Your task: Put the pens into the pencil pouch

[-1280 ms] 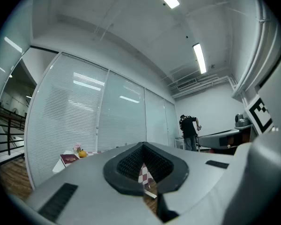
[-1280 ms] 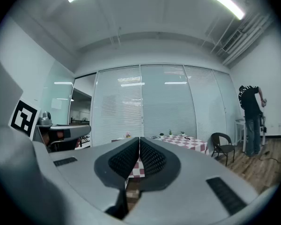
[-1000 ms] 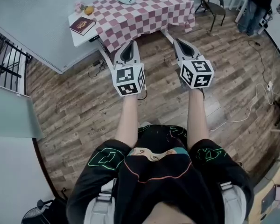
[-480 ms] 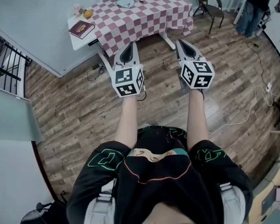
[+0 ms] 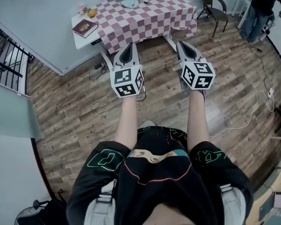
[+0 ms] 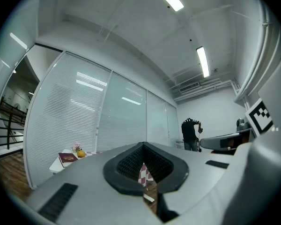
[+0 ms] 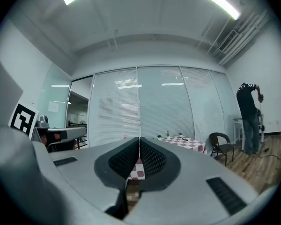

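Note:
A table with a red-and-white checked cloth (image 5: pixel 145 15) stands at the far end of the room. On it lies a pale flat thing (image 5: pixel 129 3), perhaps the pouch, with thin dark items (image 5: pixel 143 1) beside it, too small to tell. My left gripper (image 5: pixel 129 46) and right gripper (image 5: pixel 180 45) are held side by side over the wooden floor, well short of the table, both pointing level toward it. Both are shut with nothing in them, as the left gripper (image 6: pixel 143 147) and the right gripper (image 7: pixel 139 142) show in their own views. The table (image 7: pixel 182 142) is small and far in the right gripper view.
A dark red book (image 5: pixel 85 28), an orange fruit (image 5: pixel 92 12) and small flowers (image 5: pixel 82 7) sit on the table's white left end. A dark chair (image 5: pixel 214 9) stands right of the table. A person (image 5: pixel 262 6) stands at the far right. Cables (image 5: pixel 262 97) lie on the floor.
The head view has shifted a little, so the table sits slightly lower in the picture. Both grippers stay shut and in place.

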The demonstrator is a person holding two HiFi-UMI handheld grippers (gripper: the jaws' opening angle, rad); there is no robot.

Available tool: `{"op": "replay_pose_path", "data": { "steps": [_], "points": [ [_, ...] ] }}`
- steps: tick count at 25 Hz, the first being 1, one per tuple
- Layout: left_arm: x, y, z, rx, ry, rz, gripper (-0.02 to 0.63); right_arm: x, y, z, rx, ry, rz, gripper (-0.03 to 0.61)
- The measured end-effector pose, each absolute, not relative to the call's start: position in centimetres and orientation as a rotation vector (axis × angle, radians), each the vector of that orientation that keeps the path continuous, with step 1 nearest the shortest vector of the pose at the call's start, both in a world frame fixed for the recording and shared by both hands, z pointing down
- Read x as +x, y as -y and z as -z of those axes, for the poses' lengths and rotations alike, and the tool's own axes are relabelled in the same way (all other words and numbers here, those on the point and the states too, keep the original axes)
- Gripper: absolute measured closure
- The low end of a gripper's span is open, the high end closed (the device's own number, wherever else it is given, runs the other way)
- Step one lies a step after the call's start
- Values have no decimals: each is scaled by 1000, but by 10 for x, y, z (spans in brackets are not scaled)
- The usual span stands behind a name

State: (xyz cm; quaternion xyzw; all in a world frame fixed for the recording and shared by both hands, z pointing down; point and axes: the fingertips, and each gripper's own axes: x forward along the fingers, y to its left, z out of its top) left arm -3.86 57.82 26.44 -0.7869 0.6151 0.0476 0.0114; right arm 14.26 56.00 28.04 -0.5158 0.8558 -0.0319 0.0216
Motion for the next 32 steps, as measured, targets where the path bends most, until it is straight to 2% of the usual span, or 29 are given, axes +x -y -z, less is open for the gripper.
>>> {"op": "replay_pose_path", "data": {
  "steps": [22,32],
  "points": [
    [-27,-554,-267,-2486,-1865,-147,616,165,-538,-284,-1630,-2594,131,571],
    [-40,-473,-316,-2544,-1966,-46,615,151,-457,-338,-1622,-2642,321,571]
  ]
}}
